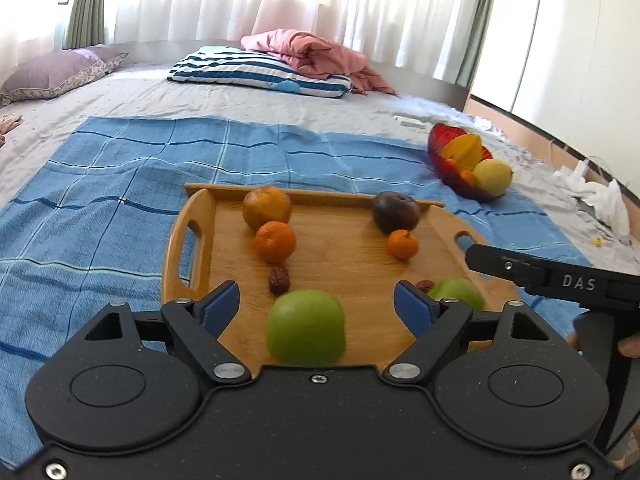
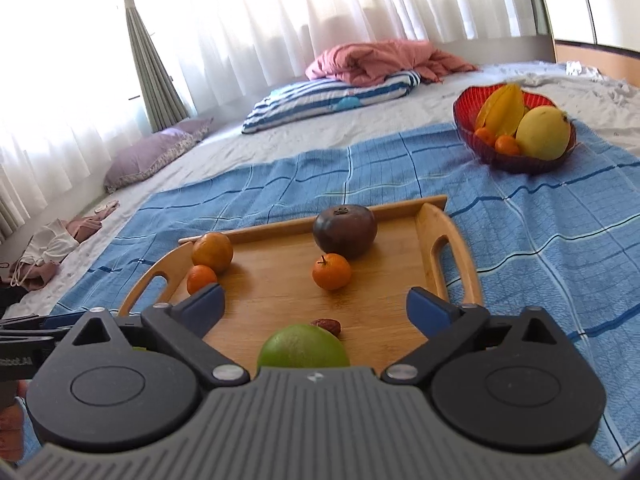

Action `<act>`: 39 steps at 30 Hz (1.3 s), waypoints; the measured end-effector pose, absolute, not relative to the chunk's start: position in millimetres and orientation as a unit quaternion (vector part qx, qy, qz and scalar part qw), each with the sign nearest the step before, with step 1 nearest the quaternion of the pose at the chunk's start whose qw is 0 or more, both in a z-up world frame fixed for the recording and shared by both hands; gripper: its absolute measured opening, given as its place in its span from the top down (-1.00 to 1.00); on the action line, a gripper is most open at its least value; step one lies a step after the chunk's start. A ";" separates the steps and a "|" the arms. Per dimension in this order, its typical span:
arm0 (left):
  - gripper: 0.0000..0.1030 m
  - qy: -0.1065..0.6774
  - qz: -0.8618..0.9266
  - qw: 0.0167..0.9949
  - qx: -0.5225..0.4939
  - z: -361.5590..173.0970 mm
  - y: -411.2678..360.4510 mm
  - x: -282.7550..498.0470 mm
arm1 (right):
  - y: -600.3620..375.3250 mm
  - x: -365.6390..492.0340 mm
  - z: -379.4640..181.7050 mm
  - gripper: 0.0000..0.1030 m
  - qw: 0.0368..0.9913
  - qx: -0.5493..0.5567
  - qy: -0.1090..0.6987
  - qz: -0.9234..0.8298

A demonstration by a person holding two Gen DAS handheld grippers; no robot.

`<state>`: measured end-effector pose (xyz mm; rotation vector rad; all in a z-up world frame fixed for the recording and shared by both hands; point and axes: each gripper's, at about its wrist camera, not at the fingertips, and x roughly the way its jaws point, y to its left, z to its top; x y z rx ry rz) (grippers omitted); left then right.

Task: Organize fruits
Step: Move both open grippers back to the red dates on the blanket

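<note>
A wooden tray (image 1: 340, 252) lies on a blue checked cloth. My left gripper (image 1: 318, 294) stands open over the tray's near end, with a green apple (image 1: 306, 328) resting between its fingers and clear of both pads. My right gripper (image 2: 316, 300) is also open, wide, above a second green apple (image 2: 303, 350) that touches neither pad. Farther back on the tray lie a large orange (image 1: 267, 206), two mandarins (image 1: 275, 241) (image 2: 332, 271), a dark round fruit (image 2: 345, 231) and two brown dates (image 1: 279, 280) (image 2: 328, 326).
A red bowl (image 2: 464, 108) with a starfruit, a yellow fruit and small mandarins sits on the cloth to the far right. The bed beyond carries a striped pillow (image 1: 260, 70), a pink blanket and a purple pillow (image 1: 56, 74). White cloths lie at the right edge.
</note>
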<state>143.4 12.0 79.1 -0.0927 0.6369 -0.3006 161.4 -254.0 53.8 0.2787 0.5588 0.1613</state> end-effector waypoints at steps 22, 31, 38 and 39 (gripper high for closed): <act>-0.80 0.295 -0.159 0.941 -0.043 49.5 -1.4 75.1 | -238.2 89.5 31.4 -1.00 0.977 0.041 0.206 0.045; -0.81 0.290 -0.164 0.942 -0.027 34.0 -13.5 63.2 | -230.3 71.0 16.5 -1.00 0.981 0.021 0.186 0.056; -0.82 0.307 -0.161 0.937 -0.035 20.2 -20.2 60.0 | -229.6 67.8 7.1 -0.99 0.981 0.028 0.180 0.072; -0.82 0.310 -0.162 0.936 -0.038 18.2 -20.8 59.8 | -228.9 68.0 6.2 -0.98 0.981 0.026 0.181 0.072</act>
